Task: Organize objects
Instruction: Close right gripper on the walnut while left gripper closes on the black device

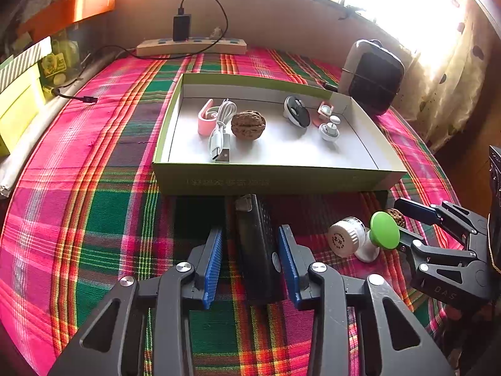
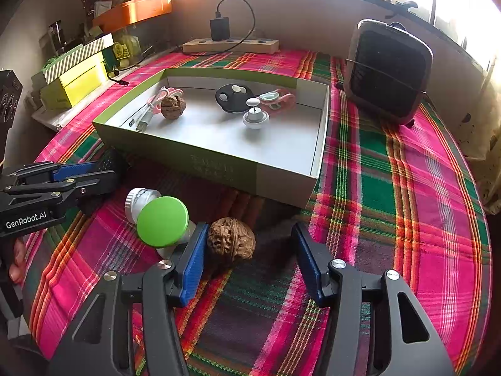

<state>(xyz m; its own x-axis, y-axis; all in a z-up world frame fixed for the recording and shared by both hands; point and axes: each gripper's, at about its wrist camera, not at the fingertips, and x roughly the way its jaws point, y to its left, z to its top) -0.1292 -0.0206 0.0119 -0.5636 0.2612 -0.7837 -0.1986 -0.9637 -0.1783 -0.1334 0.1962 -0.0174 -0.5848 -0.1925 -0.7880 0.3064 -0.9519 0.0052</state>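
While both fingers gape, black block and walnut sit beside box wall.

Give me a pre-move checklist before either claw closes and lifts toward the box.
1. Left claw straddles the black block: ok, one pad on each side, gaps showing.
2. Right claw around the loose walnut: ok, but off centre; it sits against the left pad.
3. Green-capped bottle clear of the right claw: not ok, it lies right beside the left finger.
4. Free floor in the box: ok, bare near the front wall.
5. Claws apart from each other: ok.
6. White jar out of the way: cannot tell.
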